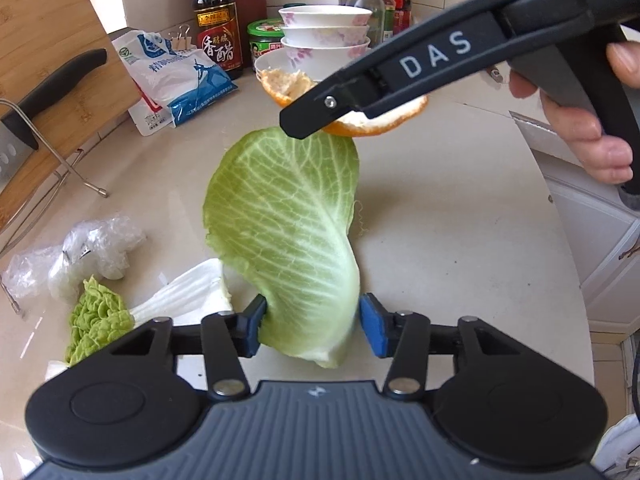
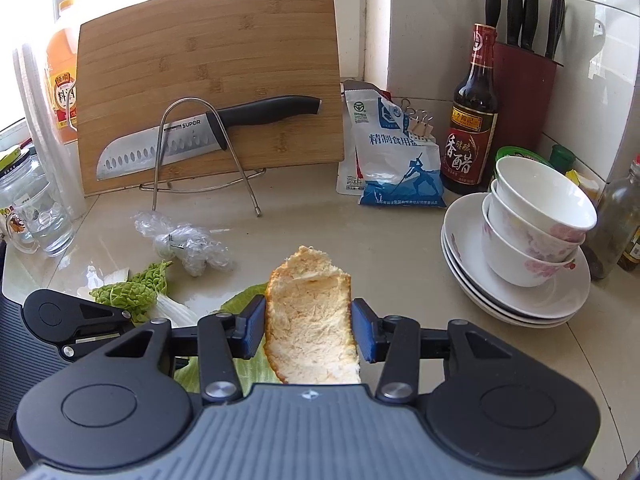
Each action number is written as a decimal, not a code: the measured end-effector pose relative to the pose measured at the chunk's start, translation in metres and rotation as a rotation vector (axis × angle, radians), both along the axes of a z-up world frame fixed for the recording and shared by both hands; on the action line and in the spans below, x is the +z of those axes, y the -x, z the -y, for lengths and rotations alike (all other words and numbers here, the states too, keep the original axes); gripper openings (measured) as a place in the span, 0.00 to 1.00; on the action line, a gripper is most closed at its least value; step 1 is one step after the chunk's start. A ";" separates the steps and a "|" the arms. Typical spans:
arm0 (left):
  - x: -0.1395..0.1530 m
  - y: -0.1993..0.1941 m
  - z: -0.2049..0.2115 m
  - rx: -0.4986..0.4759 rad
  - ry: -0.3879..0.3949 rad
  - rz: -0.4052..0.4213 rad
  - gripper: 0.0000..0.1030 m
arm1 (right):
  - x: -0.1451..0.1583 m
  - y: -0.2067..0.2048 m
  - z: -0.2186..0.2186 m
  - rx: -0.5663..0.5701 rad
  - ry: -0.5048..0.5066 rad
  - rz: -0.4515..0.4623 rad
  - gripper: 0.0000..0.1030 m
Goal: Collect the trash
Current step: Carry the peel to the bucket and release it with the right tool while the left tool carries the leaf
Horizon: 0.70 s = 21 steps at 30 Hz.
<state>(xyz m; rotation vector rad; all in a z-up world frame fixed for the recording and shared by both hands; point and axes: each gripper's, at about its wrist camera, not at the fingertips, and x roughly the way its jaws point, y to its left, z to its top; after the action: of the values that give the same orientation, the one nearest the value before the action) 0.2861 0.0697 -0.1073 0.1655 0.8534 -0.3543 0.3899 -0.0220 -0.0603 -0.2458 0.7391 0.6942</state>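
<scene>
Kitchen table (image 2: 304, 200), pale stone, cluttered along the wall. Left claw (image 1: 312, 320) pinches a cabbage leaf (image 1: 280, 216) by its stem end, lifted off the surface so it hangs clear. Right claw (image 2: 308, 328) clamps an orange peel (image 2: 312, 312), pith side up, raised just above the leaf tip. Both scraps held airborne, likely for carrying to a bin, none in view. Remaining trash on the table: crumpled plastic wrap (image 2: 184, 244) and another cabbage piece (image 2: 136, 288), near each other.
</scene>
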 end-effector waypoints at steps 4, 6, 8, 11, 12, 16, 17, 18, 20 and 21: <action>0.002 0.004 0.001 -0.013 0.008 0.006 0.36 | 0.003 0.003 0.008 -0.015 -0.001 0.006 0.49; 0.003 0.007 0.000 -0.014 0.019 0.008 0.35 | 0.004 0.004 0.013 -0.024 -0.003 0.010 0.49; 0.006 0.010 -0.001 -0.016 0.026 0.014 0.35 | 0.005 0.005 0.016 -0.033 -0.005 0.011 0.49; 0.010 0.012 0.000 -0.021 0.020 0.030 0.35 | 0.006 0.007 0.021 -0.044 -0.007 0.011 0.49; 0.013 0.013 0.001 -0.025 0.022 0.035 0.35 | 0.006 0.008 0.022 -0.046 -0.008 0.010 0.49; 0.020 0.018 0.005 -0.037 0.018 0.049 0.35 | 0.009 0.015 0.028 -0.056 -0.009 0.017 0.49; 0.022 0.020 0.006 -0.040 0.016 0.053 0.35 | 0.011 0.017 0.030 -0.060 -0.011 0.018 0.49; 0.024 0.021 0.008 -0.044 0.016 0.054 0.35 | 0.012 0.019 0.032 -0.062 -0.013 0.019 0.49; 0.026 0.025 0.012 -0.049 0.015 0.054 0.35 | 0.014 0.025 0.037 -0.071 -0.016 0.020 0.49; 0.027 0.027 0.014 -0.052 0.014 0.055 0.35 | 0.015 0.028 0.039 -0.076 -0.017 0.020 0.49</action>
<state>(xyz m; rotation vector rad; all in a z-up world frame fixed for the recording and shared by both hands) 0.2595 0.0558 -0.0800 0.1843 0.7936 -0.4030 0.3615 -0.0615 -0.0453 -0.2079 0.7198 0.6252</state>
